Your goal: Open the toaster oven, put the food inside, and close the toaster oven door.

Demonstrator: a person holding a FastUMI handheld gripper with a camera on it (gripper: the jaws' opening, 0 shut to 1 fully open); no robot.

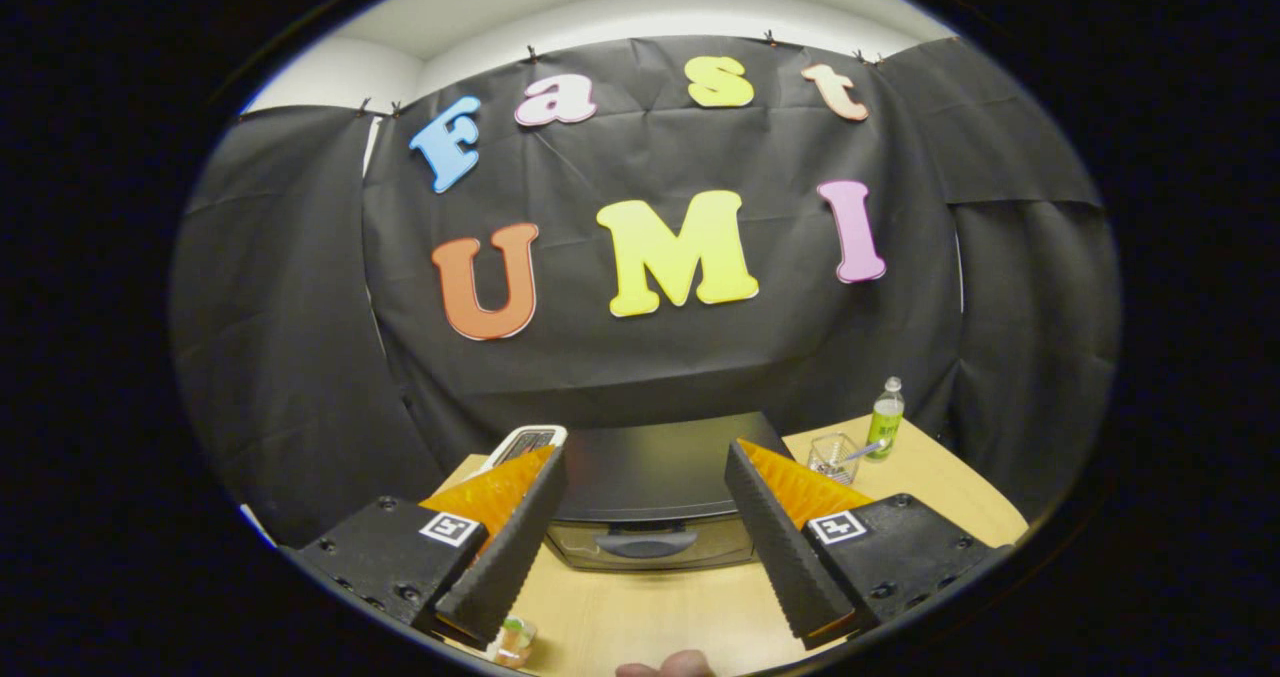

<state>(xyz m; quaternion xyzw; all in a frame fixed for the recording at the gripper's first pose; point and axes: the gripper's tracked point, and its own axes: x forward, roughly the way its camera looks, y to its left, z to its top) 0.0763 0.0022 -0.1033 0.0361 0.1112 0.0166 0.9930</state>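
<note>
The toaster oven (650, 472) stands on the wooden table (940, 477) just beyond my fingers, seen from above: a dark top and a glass door (600, 553) with a dark handle (645, 542), shut. My gripper (645, 567) hovers above and in front of it, fingers wide open with nothing between them. A small wrapped piece of food (513, 642) with orange and green on it lies on the table near my left fingertip (480, 607), partly hidden by it.
A green bottle (885, 419) and a clear cup (833, 457) with utensils stand at the back right of the table. A white device (525, 442) with a dark grille sits left of the oven. A fingertip of a person's hand (665, 666) shows at the table's near edge.
</note>
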